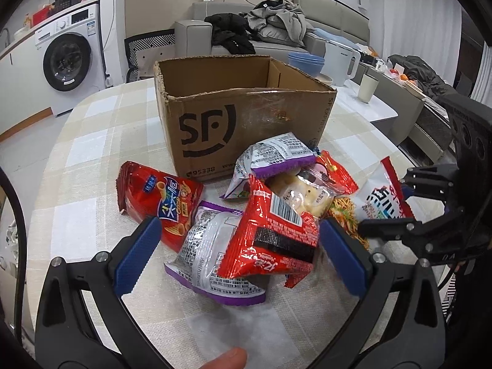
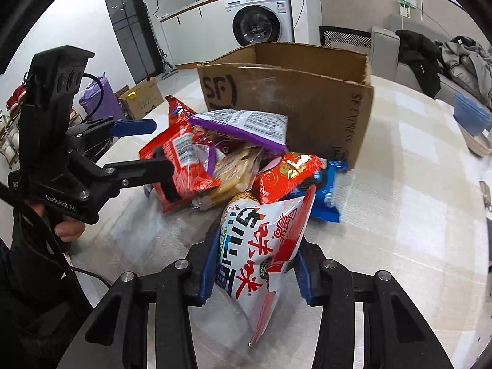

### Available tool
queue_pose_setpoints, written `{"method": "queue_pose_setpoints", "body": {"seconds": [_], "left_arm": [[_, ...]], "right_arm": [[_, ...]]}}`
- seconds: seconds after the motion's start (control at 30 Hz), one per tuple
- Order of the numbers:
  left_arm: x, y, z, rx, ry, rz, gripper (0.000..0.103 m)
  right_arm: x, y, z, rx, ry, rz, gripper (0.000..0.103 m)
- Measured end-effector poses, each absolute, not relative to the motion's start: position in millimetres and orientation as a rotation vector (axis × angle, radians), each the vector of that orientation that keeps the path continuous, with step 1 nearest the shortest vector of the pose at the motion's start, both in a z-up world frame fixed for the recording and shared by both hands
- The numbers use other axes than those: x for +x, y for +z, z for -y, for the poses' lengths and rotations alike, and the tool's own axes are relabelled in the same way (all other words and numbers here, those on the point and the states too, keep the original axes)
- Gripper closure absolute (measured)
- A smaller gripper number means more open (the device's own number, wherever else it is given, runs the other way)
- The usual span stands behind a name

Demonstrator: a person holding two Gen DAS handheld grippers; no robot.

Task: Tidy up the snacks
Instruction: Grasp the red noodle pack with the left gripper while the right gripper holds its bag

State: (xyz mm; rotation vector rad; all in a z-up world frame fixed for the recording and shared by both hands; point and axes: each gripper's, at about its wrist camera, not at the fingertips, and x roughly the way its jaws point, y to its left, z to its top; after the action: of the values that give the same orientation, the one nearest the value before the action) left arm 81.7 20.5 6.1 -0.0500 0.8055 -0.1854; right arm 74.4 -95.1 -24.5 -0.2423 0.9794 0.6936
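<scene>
Right wrist view: gripping a white-and-red snack bag (image 2: 264,258) between the blue pads (image 2: 209,264) of the right gripper (image 2: 255,272), jaws drawn in close and pressing on both sides of the packet, its top edge sticking up toward the cardboard box (image 2: 307,98). Lying just in front of that box, on the checked tablecloth (image 2: 399,203): a heap of snack packets, with a red packet (image 2: 181,160), a purple-edged silver packet (image 2: 246,126), an orange-red packet (image 2: 289,172) and a blue packet (image 2: 326,196) touching or overlapping one another.

Left wrist view: hovering over the same heap with the left gripper (image 1: 240,255), jaws standing wide apart, pads (image 1: 138,255) pressing on nothing. Lying between those open jaws, on the near side of the box (image 1: 240,117): a red packet with a barcode (image 1: 270,240), overlapping a silver-and-purple packet (image 1: 209,255). Resting near the box's left front corner, partly behind the left pad: a red cone-snack bag (image 1: 163,203). Showing at the right edge, well to the right of the box front: the white-and-red bag (image 1: 381,203) pinched in the right gripper (image 1: 409,206).
</scene>
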Motion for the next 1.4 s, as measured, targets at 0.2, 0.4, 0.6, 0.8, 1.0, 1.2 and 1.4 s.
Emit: {"method": "queue_pose_setpoints", "body": {"seconds": [0.2,0.4,0.6,0.8,1.0,1.2,1.4], "left_arm": [[80.3,0.5,-5.0,-0.002,-0.256,-0.839,0.001],[79.1,-8.8,17.9,0.117,-0.273,-0.869,0.001],[70.5,-8.8,31.0,0.184,-0.334,-0.870,0.001],[54.7,-6.5,44.1,0.241,-0.417,-0.870,0.001],[40.3,-10.8,53.3,0.253,-0.530,-0.877,0.009],[39.9,-25.9,55.5,0.277,-0.535,-0.917,0.029],[46.6,-34.8,51.1,0.260,-0.510,-0.930,0.037]], "right_arm": [[77.2,-21.3,98.5,-0.242,0.695,-0.986,0.059],[83.1,-27.0,93.5,-0.241,0.688,-0.998,0.058],[86.5,-34.3,93.7,-0.253,0.694,-1.022,0.052],[91.8,-43.1,100.3,-0.245,0.683,-1.045,0.042],[97.8,-44.0,110.5,-0.232,0.677,-1.046,0.036],[96.9,-42.0,113.7,-0.230,0.682,-1.041,0.036],[96.8,-40.8,116.2,-0.224,0.682,-1.041,0.036]]}}
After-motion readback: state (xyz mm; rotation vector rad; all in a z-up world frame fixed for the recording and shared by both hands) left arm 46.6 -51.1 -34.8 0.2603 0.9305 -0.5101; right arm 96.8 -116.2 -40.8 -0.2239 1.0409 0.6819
